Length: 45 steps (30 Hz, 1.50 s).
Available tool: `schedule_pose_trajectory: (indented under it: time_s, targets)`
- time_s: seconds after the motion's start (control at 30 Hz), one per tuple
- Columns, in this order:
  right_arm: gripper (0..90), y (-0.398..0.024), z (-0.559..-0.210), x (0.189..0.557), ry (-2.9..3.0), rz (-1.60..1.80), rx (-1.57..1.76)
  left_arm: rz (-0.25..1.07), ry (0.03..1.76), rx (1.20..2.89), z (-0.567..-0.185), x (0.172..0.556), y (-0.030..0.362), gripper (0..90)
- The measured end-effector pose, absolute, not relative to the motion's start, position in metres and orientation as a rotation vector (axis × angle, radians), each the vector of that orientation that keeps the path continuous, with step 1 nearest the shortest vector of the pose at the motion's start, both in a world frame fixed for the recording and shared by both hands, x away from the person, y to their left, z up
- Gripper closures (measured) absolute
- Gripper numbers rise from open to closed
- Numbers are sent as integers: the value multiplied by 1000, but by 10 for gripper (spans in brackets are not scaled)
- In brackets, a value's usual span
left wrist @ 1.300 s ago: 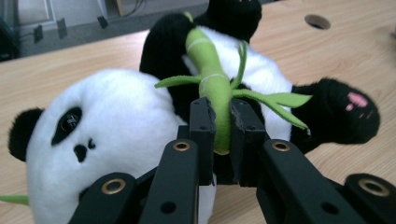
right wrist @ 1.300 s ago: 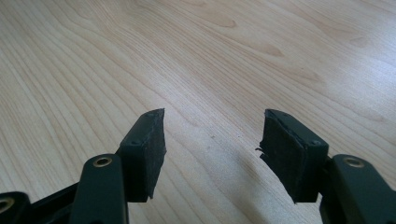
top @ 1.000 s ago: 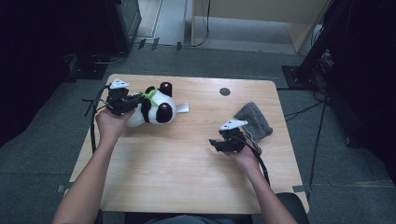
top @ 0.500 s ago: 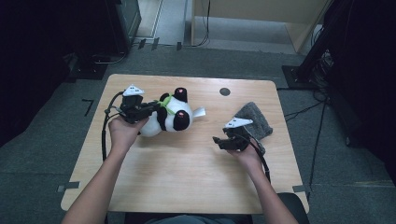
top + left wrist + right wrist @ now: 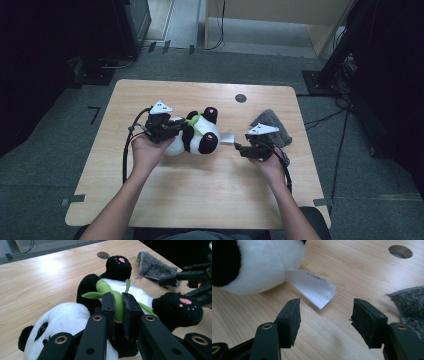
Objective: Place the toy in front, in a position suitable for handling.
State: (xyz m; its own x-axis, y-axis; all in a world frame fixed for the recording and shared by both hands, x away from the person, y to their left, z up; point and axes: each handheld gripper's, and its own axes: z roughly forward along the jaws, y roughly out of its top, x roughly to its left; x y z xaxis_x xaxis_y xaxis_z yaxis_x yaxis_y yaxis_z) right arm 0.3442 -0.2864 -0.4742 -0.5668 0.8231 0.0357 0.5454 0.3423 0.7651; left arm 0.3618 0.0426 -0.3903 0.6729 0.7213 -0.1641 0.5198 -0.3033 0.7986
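A black-and-white plush panda [image 5: 200, 140] lies on its back at the middle of the wooden table [image 5: 200, 200]. In the left gripper view my left gripper [image 5: 118, 301] is shut on the green bamboo stalk [image 5: 106, 287] sewn to the panda's [image 5: 65, 317] chest. From the high view the left gripper [image 5: 181, 131] sits on the toy's left side. My right gripper [image 5: 239, 148] stands open just right of the panda. Its jaws [image 5: 325, 312] hover low over the wood, short of the toy's white tag [image 5: 314, 286], with nothing between them.
A crumpled grey cloth [image 5: 274, 125] lies right of the right hand, also in the right gripper view [image 5: 409, 300]. A round cable hole [image 5: 240, 98] sits at the table's far side. Dark equipment and cables surround the table on the floor.
My left gripper has carried the panda rightward from the table's left part to its middle, close to the right gripper. The right hand has kept still.
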Motion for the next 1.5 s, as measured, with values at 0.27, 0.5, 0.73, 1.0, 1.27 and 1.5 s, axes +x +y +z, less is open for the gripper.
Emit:
schedule_pose_trajectory:
  time_s: [0.27, 0.5, 0.73, 1.0, 1.27, 1.5]
  targets:
    - [400, -293, -471, 344, 2210, 1080, 1221, 267, 957, 1972, -399, 360, 39, 805]
    - [400, -301, -469, 345, 2168, 1091, 1260, 279, 915, 1972, -403, 357, 42, 675]
    - [400, -309, -469, 346, 2133, 1109, 1283, 327, 860, 1981, -403, 350, 45, 453]
    - [400, -322, -467, 348, 2070, 1121, 1321, 309, 846, 1913, -408, 345, 71, 372]
    - [399, -340, -470, 359, 2001, 1118, 1368, 339, 869, 1926, -423, 337, 92, 349]
    - [397, -370, -474, 366, 1934, 1099, 1454, 297, 890, 1927, -432, 334, 105, 270]
